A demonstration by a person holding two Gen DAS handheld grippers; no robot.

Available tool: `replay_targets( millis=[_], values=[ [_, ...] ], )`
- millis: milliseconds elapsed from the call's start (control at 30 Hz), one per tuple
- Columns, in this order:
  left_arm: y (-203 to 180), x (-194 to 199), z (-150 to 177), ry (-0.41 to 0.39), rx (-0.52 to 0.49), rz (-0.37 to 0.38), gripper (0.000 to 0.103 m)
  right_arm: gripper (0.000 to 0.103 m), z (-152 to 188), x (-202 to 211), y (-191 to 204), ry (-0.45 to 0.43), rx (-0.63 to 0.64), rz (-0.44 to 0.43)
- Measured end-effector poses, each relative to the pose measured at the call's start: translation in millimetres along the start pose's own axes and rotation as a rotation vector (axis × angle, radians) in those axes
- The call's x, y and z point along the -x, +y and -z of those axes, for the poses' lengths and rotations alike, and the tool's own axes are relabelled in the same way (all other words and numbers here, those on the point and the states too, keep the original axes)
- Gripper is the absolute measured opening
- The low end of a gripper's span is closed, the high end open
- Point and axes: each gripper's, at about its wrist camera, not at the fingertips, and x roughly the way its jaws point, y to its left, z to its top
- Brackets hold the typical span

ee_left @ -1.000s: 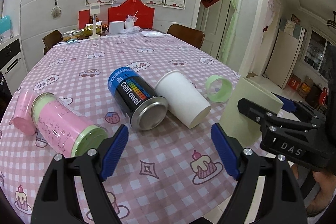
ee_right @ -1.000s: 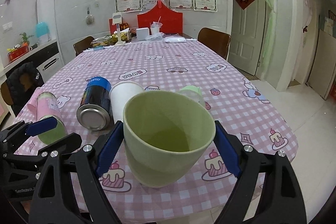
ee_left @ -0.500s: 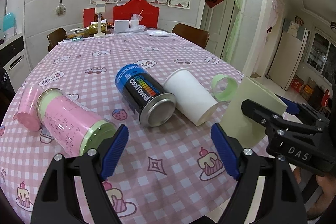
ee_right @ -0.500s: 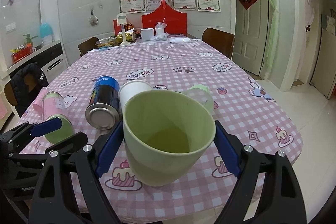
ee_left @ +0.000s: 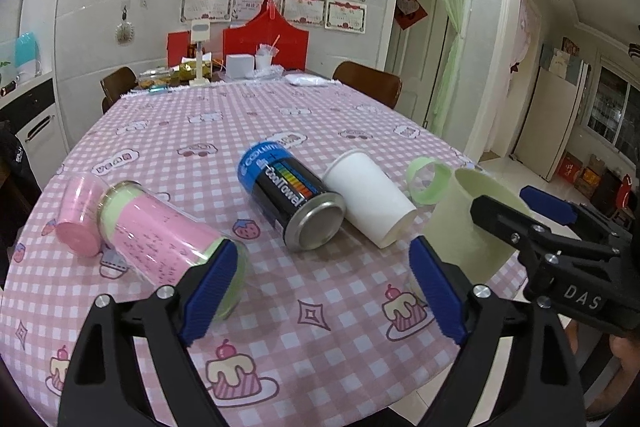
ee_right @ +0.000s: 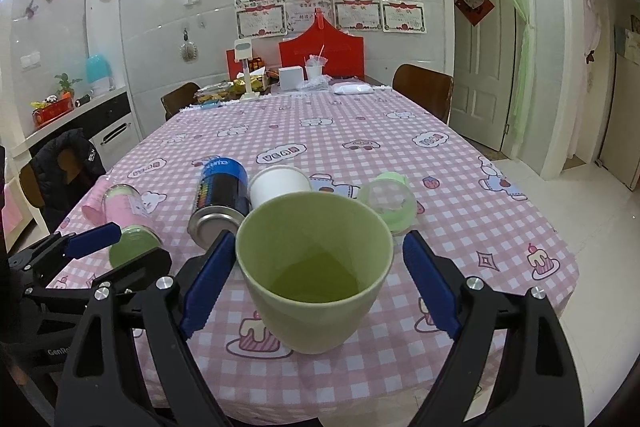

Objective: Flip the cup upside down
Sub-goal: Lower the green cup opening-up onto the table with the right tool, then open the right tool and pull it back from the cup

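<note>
Right wrist view: one pale green plastic cup (ee_right: 314,269), upright, mouth open toward the camera, standing near the front edge of the surface (ee_right: 460,187), which is covered in a pink-and-white checked cloth with cartoon prints. Right tongs (ee_right: 314,285): blue-padded, spread wide, one pad on either side of the cup. The left pad lies close against the cup wall; the right pad stands apart from it, so the cup is bracketed but not clamped.

Left wrist view: left tongs (ee_left: 324,291), also spread wide, with nothing between the pads, over the near part of the cloth. The same green cup (ee_left: 468,227) appears at the right, partly behind the right tongs' black frame.

Other items, all lying on their sides behind the cup:
- one white paper cup (ee_left: 370,199), mouth toward the camera, touching the can beside it;
- one black-and-blue metal can (ee_left: 294,201) lettered "CoolTowel", silver base forward;
- one clear cylindrical container with pink contents and a green end (ee_left: 168,239);
- one pink plastic cup (ee_left: 78,215), just beside that container;
- one light green ring-shaped lid (ee_left: 428,179), just beyond the green cup.

Far end of the surface: red boxes and small clutter, too small to itemise.
</note>
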Motion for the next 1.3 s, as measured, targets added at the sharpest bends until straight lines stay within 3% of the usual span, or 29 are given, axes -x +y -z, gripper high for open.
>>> replay_targets(
  millis=[367, 633, 800, 1300],
  values=[
    [-3.4, 34.5, -3.4, -0.077, -0.04, -0.044, 0.09, 0.086, -0.4, 32.6, 6.8, -0.064, 0.01, -0.003],
    [-10.3, 63.3, -7.6, -0.143, -0.066, -0.053, 0.09, 0.086, -2.1, 63.6, 13.5, -0.145, 0.047, 0.04],
    [-13.3, 82.3, -11.1, -0.195, -0.075, -0.055, 0.091, 0.094, -1.8, 83.0, 17.5, -0.216, 0.06, 0.062],
    [-20.2, 115.6, -12.9, -0.306, -0.089, -0.069, 0.091, 0.095, 4.4, 103.8, 28.8, -0.32, 0.099, 0.077]
  ],
)
